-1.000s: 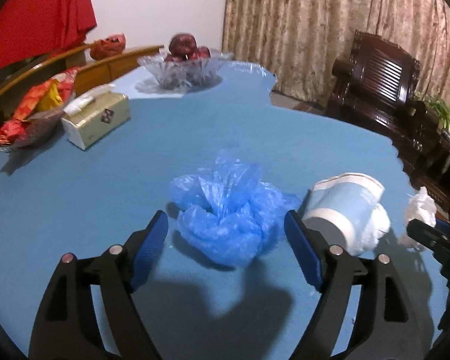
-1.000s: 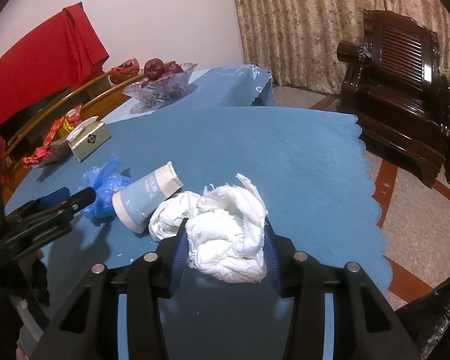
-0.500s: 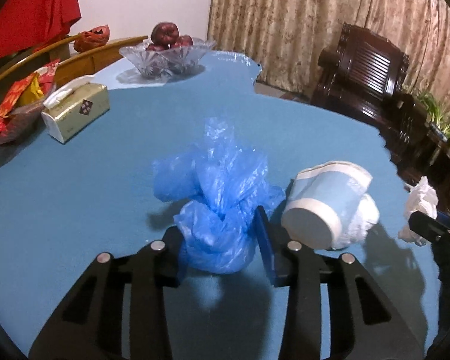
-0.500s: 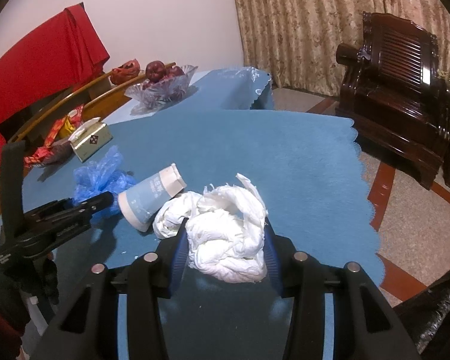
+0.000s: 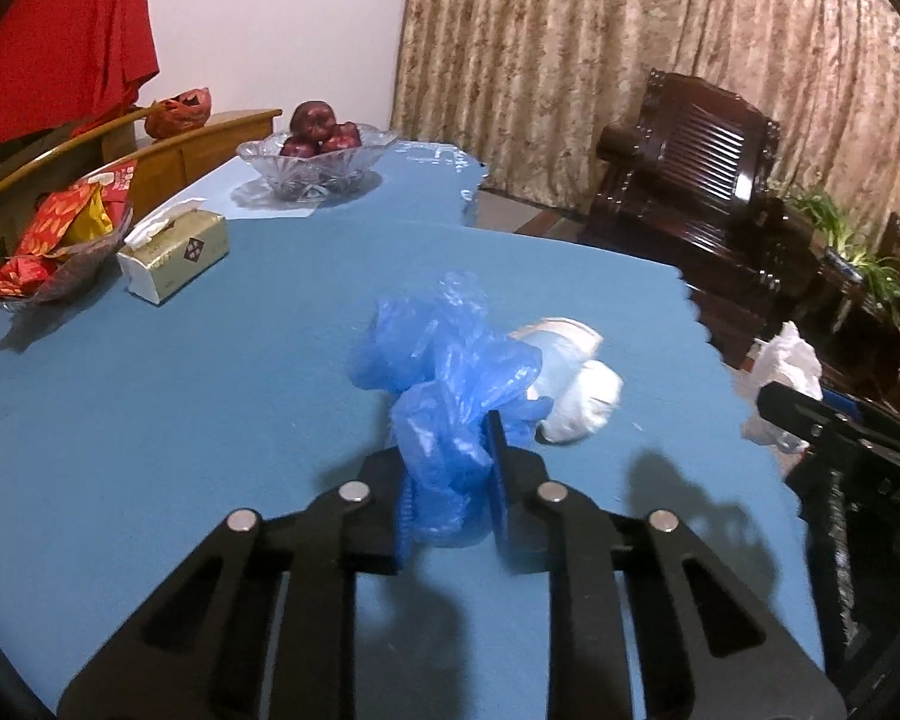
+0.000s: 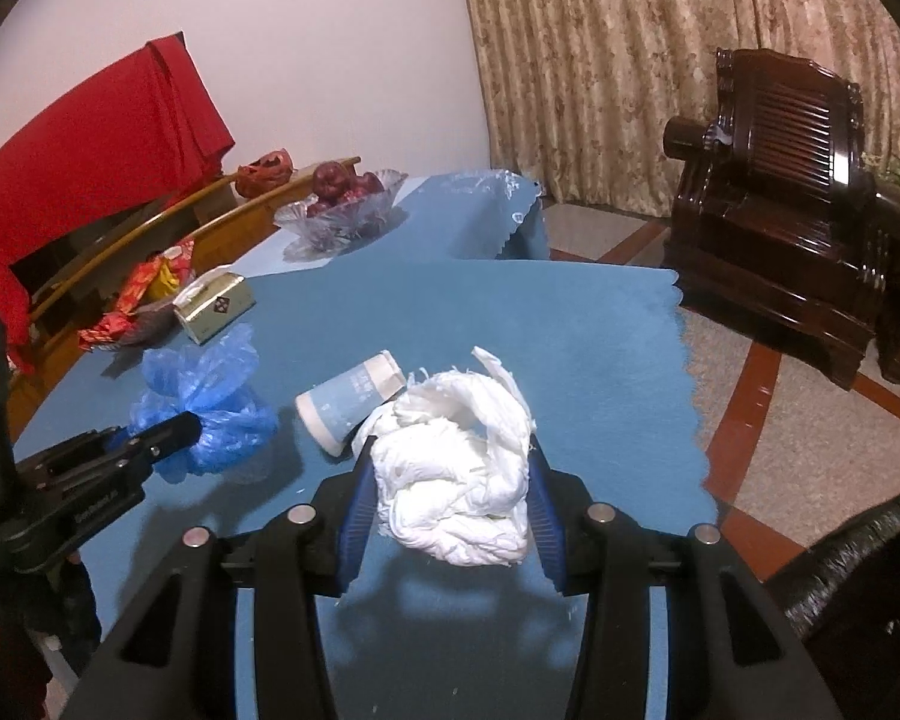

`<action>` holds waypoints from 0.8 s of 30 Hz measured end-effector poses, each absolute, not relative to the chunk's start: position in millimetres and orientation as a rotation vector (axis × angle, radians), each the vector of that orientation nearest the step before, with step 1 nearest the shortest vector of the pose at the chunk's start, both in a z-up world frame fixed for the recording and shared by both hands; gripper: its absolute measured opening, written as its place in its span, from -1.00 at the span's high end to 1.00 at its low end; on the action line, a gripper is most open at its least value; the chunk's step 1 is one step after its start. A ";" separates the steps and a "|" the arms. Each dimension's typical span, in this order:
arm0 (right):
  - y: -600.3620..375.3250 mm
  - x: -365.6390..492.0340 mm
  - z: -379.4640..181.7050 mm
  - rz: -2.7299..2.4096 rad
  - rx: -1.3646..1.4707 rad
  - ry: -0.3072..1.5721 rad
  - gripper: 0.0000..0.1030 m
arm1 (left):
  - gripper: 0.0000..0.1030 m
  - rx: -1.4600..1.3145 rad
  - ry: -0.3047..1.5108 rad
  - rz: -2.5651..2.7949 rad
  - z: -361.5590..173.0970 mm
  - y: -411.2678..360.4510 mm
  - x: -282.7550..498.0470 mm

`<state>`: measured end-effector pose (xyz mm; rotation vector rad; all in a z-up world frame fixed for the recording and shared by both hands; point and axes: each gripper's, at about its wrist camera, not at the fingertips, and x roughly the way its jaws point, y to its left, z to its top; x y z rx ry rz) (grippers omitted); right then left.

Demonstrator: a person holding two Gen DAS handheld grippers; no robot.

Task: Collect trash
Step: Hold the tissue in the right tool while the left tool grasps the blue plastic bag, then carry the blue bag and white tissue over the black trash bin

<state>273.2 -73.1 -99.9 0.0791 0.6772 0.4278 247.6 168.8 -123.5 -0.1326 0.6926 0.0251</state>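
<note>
My left gripper [image 5: 450,480] has its jaws closing on a crumpled blue plastic bag [image 5: 444,384], pinched between the blue pads and lifted off the blue tablecloth [image 5: 150,420]. The same blue plastic bag [image 6: 210,396] and the left gripper [image 6: 174,429] show at the left of the right wrist view. My right gripper [image 6: 450,498] is shut on a wad of white tissue [image 6: 456,468], held above the cloth. A pale blue paper cup [image 6: 354,399] lies on its side on the table; the paper cup [image 5: 561,354] is partly hidden behind the bag, with another white tissue [image 5: 582,408] beside it.
A tissue box [image 5: 177,255], a dish of red snack packets [image 5: 54,246] and a glass bowl of apples [image 5: 318,156] stand at the far left. The cloth's scalloped edge [image 6: 690,396] runs on the right, above tiled floor. A dark wooden armchair [image 6: 774,228] stands beyond. A black bag [image 6: 858,570] is at lower right.
The left jaws closed around the blue bag and lifted it off the cloth. The right gripper rose with the white tissue still in it.
</note>
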 end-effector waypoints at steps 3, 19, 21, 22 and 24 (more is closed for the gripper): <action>-77.4 260.6 -94.4 0.427 0.081 0.670 0.12 | 0.73 -0.138 0.682 0.003 -115.5 161.0 234.6; -160.0 182.1 -56.9 0.295 0.119 0.601 0.12 | 0.77 -0.074 0.625 -0.197 -77.3 58.3 195.2; -174.0 175.0 -58.0 0.264 0.124 0.605 0.12 | 0.77 -0.064 0.631 -0.229 -78.8 40.5 192.7; -183.5 170.9 -58.9 0.243 0.127 0.607 0.12 | 0.77 -0.061 0.634 -0.241 -79.8 33.8 191.7; -197.4 164.9 -61.5 0.211 0.135 0.612 0.12 | 0.77 -0.053 0.639 -0.267 -82.6 19.9 189.6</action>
